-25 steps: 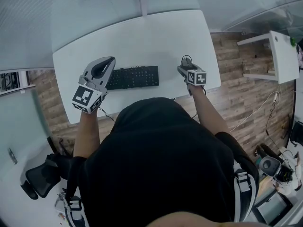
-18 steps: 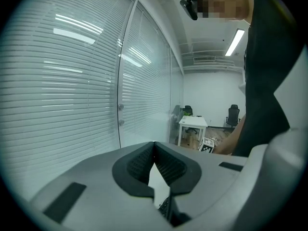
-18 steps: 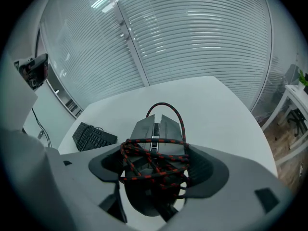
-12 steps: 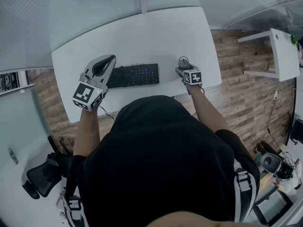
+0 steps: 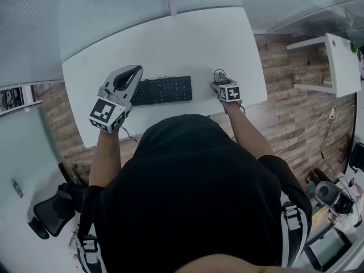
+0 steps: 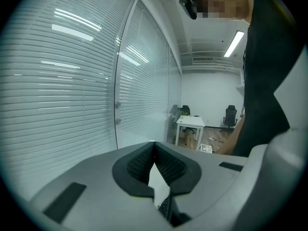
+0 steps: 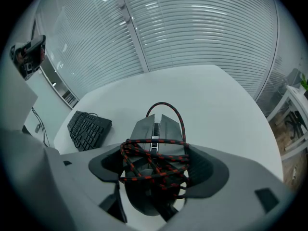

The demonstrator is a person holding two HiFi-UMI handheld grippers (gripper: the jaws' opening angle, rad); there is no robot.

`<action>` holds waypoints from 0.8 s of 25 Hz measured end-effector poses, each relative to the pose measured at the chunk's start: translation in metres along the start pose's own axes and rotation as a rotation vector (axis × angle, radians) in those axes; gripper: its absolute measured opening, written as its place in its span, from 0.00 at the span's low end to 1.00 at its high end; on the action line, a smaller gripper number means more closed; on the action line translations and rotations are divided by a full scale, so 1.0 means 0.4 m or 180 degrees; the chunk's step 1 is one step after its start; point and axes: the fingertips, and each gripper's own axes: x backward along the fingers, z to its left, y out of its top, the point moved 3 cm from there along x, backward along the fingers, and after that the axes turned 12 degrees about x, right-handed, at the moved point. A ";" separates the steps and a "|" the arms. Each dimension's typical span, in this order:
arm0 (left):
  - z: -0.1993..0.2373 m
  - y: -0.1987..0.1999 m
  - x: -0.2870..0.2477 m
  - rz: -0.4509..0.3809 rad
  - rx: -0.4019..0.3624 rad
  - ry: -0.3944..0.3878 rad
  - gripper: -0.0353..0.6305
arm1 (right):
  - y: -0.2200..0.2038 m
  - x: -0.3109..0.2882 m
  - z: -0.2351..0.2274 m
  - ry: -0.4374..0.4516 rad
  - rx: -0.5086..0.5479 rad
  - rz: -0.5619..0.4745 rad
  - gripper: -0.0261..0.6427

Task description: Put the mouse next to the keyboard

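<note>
A black keyboard (image 5: 162,91) lies on the white table (image 5: 170,44); it also shows at the left of the right gripper view as the keyboard (image 7: 89,129). The grey mouse (image 7: 155,129), with a red-and-black braided cable (image 7: 154,160) coiled over it, sits between the jaws of my right gripper (image 7: 156,170), which is shut on it. In the head view the mouse (image 5: 219,76) and right gripper (image 5: 218,82) are near the table's right front, a short gap right of the keyboard. My left gripper (image 5: 126,75) hangs over the keyboard's left end, tilted upward, jaws shut and empty (image 6: 154,146).
The table's front edge runs just below both grippers, with wood floor (image 5: 296,118) to the right. A white shelf (image 5: 335,61) stands at the far right. Blinds and a glass wall (image 6: 86,81) fill the left gripper view. An office chair (image 5: 51,215) stands at lower left.
My right gripper has shifted slightly left toward the keyboard with the mouse in it. The left gripper has drifted a little to the right.
</note>
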 end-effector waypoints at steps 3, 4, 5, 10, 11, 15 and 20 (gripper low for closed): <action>0.001 0.009 -0.011 0.0007 -0.0008 0.0017 0.09 | -0.006 -0.004 -0.015 -0.0010 0.0000 0.0021 0.64; 0.004 0.009 -0.014 0.0010 -0.0007 0.0023 0.09 | -0.008 -0.007 -0.018 -0.0014 0.0003 0.0031 0.64; 0.007 0.008 -0.014 0.0014 -0.0003 0.0028 0.09 | -0.009 -0.010 -0.019 -0.0018 0.0006 0.0042 0.64; 0.028 0.003 -0.003 0.0026 0.0025 0.0052 0.09 | -0.003 -0.025 -0.012 -0.0034 0.0044 0.0102 0.64; 0.030 0.004 -0.003 0.0028 0.0032 0.0054 0.09 | -0.001 -0.027 -0.012 -0.0032 0.0049 0.0113 0.64; 0.028 -0.001 0.002 0.0020 0.0087 0.0081 0.09 | -0.005 -0.030 -0.015 -0.0026 0.0107 0.0155 0.64; 0.025 -0.008 0.003 0.0023 0.0081 0.0095 0.09 | -0.019 -0.040 -0.019 -0.0027 0.0096 0.0203 0.64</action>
